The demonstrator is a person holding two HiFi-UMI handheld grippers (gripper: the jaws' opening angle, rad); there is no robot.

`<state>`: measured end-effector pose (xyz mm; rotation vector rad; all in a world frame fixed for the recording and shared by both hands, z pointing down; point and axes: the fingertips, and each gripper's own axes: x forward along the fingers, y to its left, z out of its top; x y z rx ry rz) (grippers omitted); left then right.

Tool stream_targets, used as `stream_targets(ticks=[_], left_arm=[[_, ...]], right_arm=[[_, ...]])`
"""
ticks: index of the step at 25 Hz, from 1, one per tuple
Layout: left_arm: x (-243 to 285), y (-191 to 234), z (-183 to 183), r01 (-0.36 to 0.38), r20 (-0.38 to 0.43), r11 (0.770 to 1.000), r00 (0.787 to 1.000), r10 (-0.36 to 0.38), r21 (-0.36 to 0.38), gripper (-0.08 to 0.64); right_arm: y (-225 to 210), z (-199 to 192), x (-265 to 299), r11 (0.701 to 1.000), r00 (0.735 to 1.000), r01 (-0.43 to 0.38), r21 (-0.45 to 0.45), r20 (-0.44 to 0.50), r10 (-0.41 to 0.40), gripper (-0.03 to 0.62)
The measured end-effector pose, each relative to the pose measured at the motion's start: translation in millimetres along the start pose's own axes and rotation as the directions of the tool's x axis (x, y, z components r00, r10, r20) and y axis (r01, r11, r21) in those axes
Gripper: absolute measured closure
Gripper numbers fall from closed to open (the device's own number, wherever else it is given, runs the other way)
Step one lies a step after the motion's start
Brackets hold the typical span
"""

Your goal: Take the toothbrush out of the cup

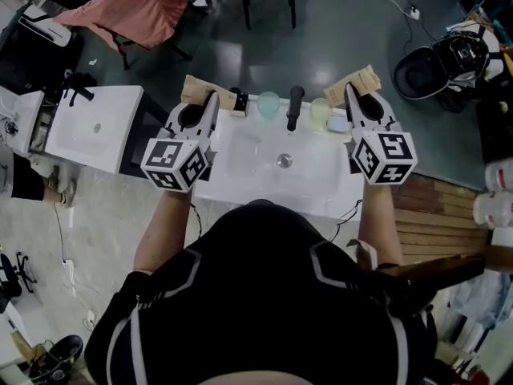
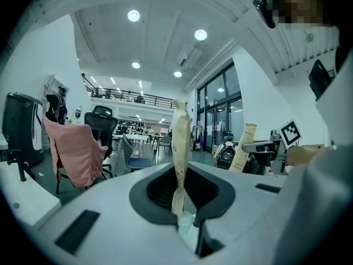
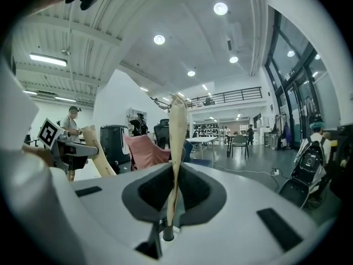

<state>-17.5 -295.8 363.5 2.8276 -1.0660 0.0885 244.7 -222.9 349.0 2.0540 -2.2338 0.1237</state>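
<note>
White sink (image 1: pixel 240 163) fills the middle of the head view, with a dark faucet (image 1: pixel 295 107) at its back rim between a pale green cup (image 1: pixel 268 104) and a yellowish cup (image 1: pixel 320 112). From this height I cannot tell whether either cup holds the toothbrush. The person's head and shoulders cover the sink's near edge. The left gripper (image 1: pixel 210 99) and right gripper (image 1: pixel 350 93) reach over the sink's back corners, each with a tan packet at its tip: the left packet (image 1: pixel 200 92) and the right packet (image 1: pixel 361 79).

In the left gripper view the jaws stand nearly together, pinching the left packet (image 2: pixel 180 142) upright and edge-on. Its lower end is hidden between the pads.

In the right gripper view the jaws clamp the right packet (image 3: pixel 176 142) the same way, nearly closed.
</note>
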Motion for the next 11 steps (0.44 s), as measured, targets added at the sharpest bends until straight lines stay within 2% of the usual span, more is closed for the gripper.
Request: stream_targets(ticks=[11], left_arm=[[6.6, -0.6, 1.0, -0.002, 0.006, 1.0, 1.0, 0.002, 0.004, 0.525]], right_arm=[[-7.2, -2.6, 3.6, 1.0, 1.0, 0.011, 0.015, -0.01, -0.011, 0.563]])
